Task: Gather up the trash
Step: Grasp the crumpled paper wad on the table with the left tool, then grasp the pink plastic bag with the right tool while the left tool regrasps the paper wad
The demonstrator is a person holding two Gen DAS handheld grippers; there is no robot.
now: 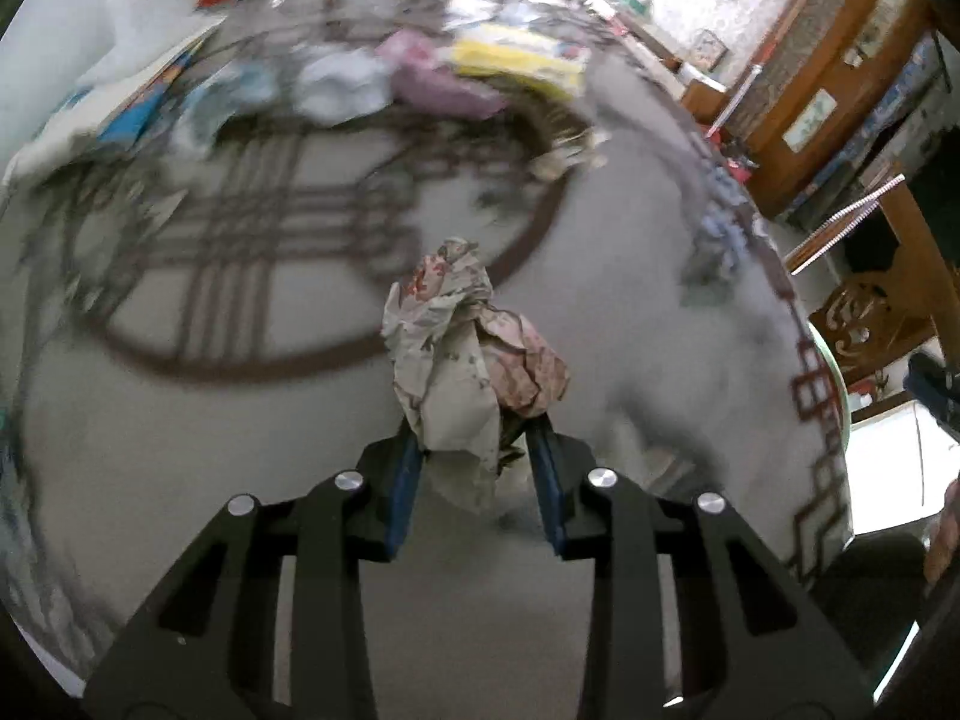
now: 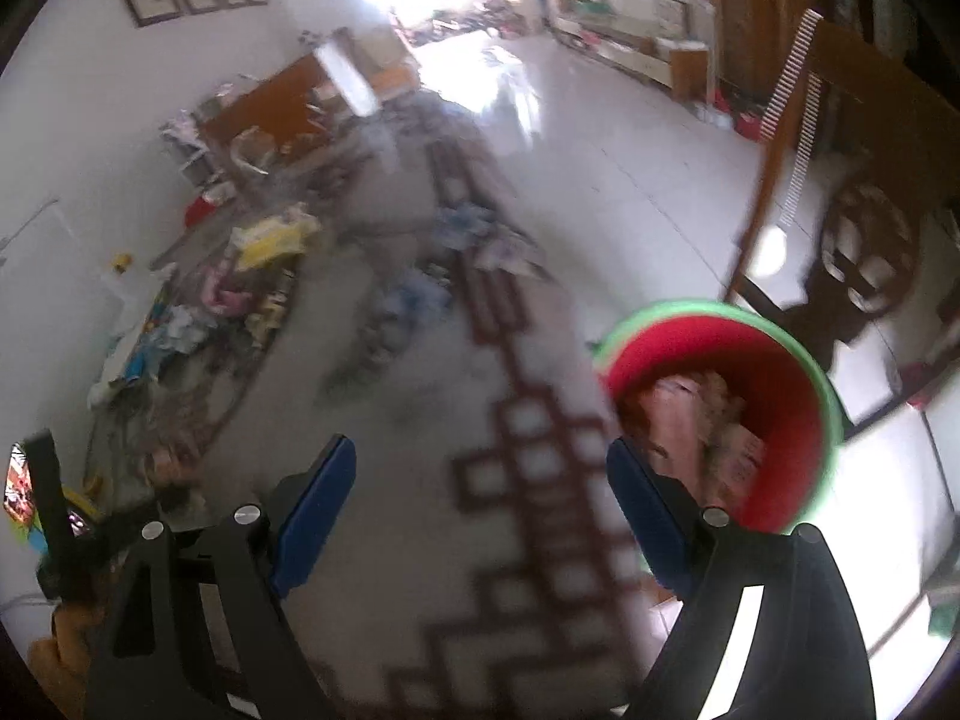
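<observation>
My left gripper (image 1: 477,450) is shut on a crumpled wad of printed paper (image 1: 462,348) and holds it above the grey patterned rug (image 1: 300,420). My right gripper (image 2: 480,480) is open and empty above the rug's brown border (image 2: 528,480). A red bin with a green rim (image 2: 780,360) stands just right of the right gripper and holds pinkish crumpled trash (image 2: 702,420). More trash lies on the rug: a pink bag (image 1: 432,78), a yellow pack (image 1: 516,60), white crumpled paper (image 1: 336,90) and a blue-grey scrap (image 1: 720,240).
A pile of mixed litter (image 2: 240,288) lies along the white wall at the rug's far edge. A wooden chair (image 2: 852,228) stands right of the bin on the white tiled floor (image 2: 630,138). Wooden cabinets (image 1: 840,90) line the right side.
</observation>
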